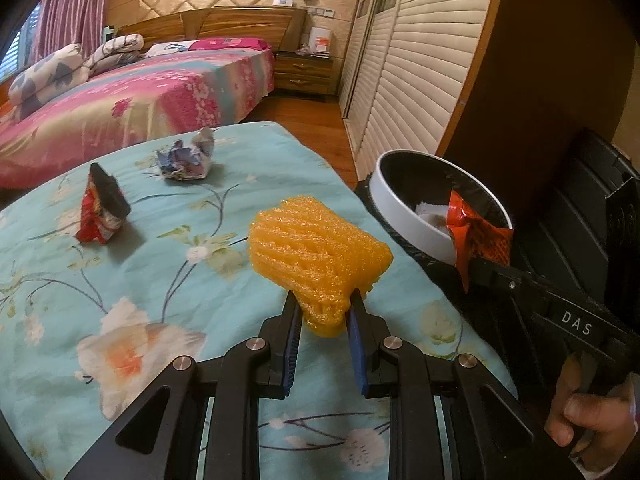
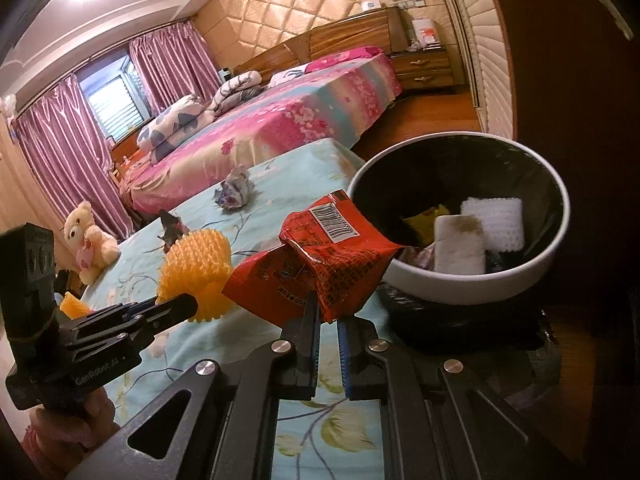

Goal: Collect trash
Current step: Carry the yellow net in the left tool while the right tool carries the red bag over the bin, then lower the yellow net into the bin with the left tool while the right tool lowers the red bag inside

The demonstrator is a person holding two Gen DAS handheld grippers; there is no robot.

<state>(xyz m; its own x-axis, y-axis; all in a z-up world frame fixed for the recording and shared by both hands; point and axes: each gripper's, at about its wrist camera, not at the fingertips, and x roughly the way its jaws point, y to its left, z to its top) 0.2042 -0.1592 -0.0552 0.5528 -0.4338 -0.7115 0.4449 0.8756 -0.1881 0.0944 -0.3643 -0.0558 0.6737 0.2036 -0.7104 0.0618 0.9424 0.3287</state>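
Observation:
My left gripper [image 1: 323, 304] is shut on an orange foam net [image 1: 316, 248] and holds it just above the turquoise flowered cloth [image 1: 120, 280]; the net also shows in the right wrist view [image 2: 196, 268]. My right gripper [image 2: 329, 316] is shut on a red snack wrapper [image 2: 320, 264] at the near rim of the white trash bin [image 2: 456, 276]. The wrapper also shows in the left wrist view [image 1: 476, 236] over the bin's rim [image 1: 404, 216]. The bin holds several scraps. A small red wrapper [image 1: 100, 208] and a crumpled paper ball [image 1: 186, 160] lie on the cloth.
A pink bed [image 1: 132, 96] stands beyond the cloth, with a nightstand [image 1: 304, 74] and a louvred wardrobe [image 1: 408, 80] to the right. A teddy bear [image 2: 90, 240] sits at the cloth's left edge. Dark furniture [image 1: 560, 200] stands behind the bin.

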